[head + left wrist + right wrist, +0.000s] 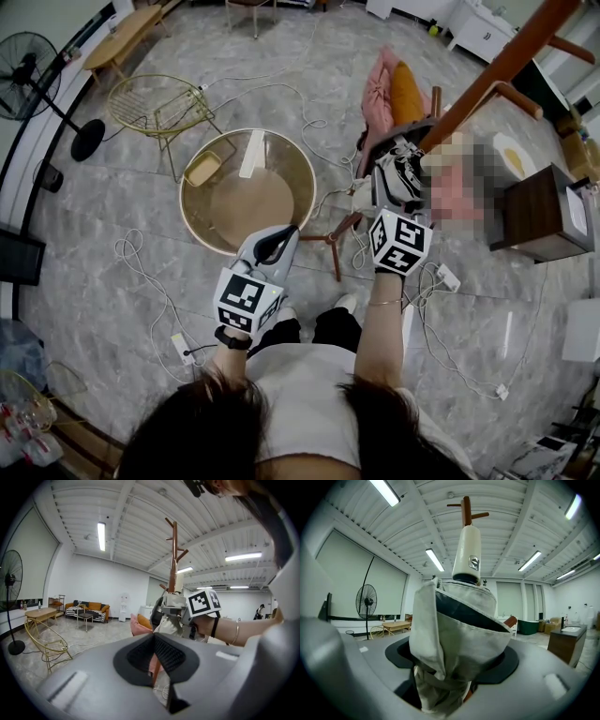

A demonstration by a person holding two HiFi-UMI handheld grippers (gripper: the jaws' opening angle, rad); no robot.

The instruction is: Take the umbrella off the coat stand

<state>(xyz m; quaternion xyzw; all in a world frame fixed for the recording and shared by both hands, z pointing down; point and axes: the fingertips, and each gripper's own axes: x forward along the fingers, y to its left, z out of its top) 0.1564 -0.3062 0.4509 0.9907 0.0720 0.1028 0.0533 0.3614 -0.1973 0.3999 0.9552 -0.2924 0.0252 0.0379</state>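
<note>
A folded grey-white umbrella with a cream handle hangs against the brown wooden coat stand. My right gripper has its jaws on either side of the umbrella's loose cloth, with dark gaps still showing beside the lower folds. In the head view the right gripper reaches level to the umbrella at the stand's pole. My left gripper is held lower and to the left, empty, jaws together. From the left gripper I see the stand and the right gripper.
A round table stands just ahead of my left hand, with a yellow wire chair and a floor fan beyond. A pink and orange seat sits behind the stand, a brown cabinet to the right. Cables trail across the floor.
</note>
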